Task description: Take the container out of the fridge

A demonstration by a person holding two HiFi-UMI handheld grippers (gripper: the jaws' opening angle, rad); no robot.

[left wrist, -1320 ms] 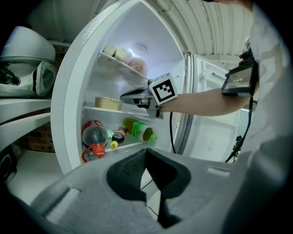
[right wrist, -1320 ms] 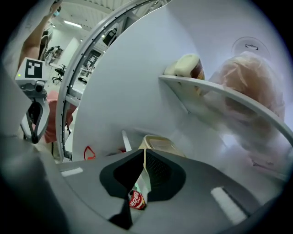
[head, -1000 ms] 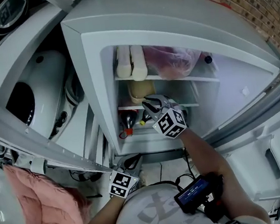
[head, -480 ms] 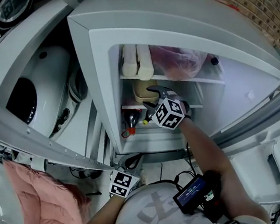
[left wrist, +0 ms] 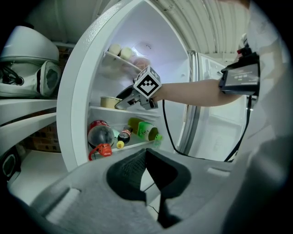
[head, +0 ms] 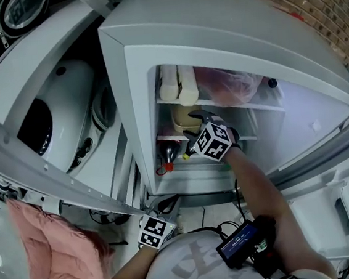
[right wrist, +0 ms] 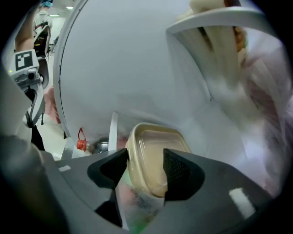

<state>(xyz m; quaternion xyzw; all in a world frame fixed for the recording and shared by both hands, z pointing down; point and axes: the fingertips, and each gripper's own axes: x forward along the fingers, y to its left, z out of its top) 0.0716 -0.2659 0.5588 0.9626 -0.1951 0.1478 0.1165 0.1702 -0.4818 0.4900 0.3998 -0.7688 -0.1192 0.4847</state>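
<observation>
A beige lidded container (head: 179,117) (left wrist: 109,101) sits on the fridge's middle shelf. My right gripper (head: 193,125) (left wrist: 122,103) reaches into that shelf. In the right gripper view its jaws (right wrist: 145,162) are opening and straddle the container (right wrist: 153,153), one pad on each side, without a clear press on it. My left gripper (head: 164,205) (left wrist: 146,153) hangs low in front of the fridge. Its pads meet with nothing between them.
On the bottom shelf lie a cola bottle (left wrist: 98,135) with a red ring cap and a green bottle (left wrist: 145,130). White rolls (head: 178,83) and a pink bag (head: 228,87) fill the top shelf. The fridge door (head: 336,205) stands open at right. A washing machine (head: 48,118) is at left.
The right gripper has pushed deeper onto the middle shelf toward the container, and its jaws have spread apart. The left gripper has stayed low in front of the fridge.
</observation>
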